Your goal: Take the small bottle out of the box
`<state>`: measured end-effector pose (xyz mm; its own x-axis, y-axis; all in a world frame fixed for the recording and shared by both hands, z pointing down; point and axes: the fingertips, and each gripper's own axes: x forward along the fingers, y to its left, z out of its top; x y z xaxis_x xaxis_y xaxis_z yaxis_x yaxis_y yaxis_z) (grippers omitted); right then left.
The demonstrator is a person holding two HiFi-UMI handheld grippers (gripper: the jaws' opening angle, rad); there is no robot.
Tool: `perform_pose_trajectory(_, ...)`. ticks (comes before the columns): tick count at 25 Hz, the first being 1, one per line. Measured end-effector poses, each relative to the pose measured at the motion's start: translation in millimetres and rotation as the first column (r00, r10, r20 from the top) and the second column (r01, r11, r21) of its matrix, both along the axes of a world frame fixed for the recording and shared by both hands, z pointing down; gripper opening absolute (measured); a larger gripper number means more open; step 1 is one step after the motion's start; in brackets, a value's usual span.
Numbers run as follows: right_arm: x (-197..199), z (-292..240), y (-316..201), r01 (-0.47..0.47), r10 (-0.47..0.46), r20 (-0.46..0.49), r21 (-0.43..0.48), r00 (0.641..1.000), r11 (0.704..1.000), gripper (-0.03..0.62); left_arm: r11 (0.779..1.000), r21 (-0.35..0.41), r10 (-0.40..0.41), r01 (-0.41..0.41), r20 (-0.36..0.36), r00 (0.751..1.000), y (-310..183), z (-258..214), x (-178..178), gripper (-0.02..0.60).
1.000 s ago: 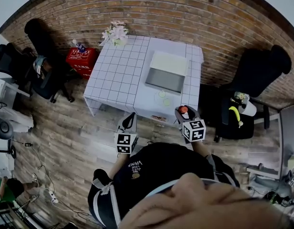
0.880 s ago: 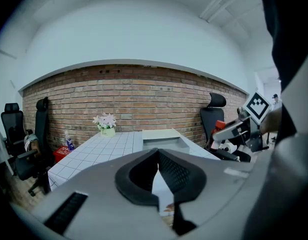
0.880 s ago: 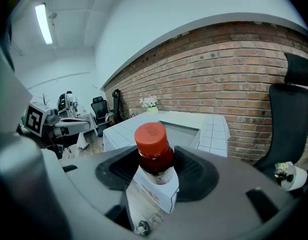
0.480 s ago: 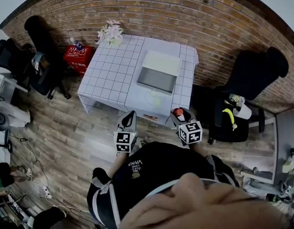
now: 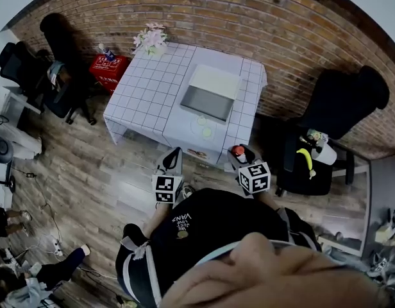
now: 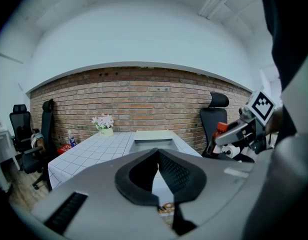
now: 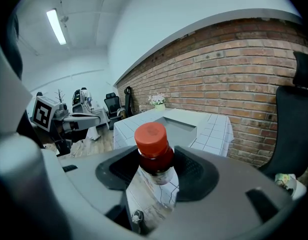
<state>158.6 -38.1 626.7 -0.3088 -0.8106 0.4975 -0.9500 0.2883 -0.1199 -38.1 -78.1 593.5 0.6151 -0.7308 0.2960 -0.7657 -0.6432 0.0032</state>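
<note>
The checked surface (image 5: 152,98) is seen at upper centre of the head view, with the box (image 5: 213,82) set on its right half. Below it, off the surface, the small bottle (image 7: 152,136) is clamped in the right gripper (image 7: 155,174), while the left gripper (image 6: 157,166) is closed on nothing.

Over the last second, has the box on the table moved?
No. The box keeps its spot on the checked table, near the right edge and diagonally across from the flowers. Only the head camera's framing shifted.
</note>
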Motion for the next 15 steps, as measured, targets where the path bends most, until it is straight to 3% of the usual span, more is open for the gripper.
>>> perform_pose_trajectory(15, 12, 3, 8, 0.05, -0.05, -0.004, -0.008, 0.999, 0.999, 0.213, 0.999, -0.004, -0.034, 0.035, 0.008, 0.999, 13, 0, 15, 0.011)
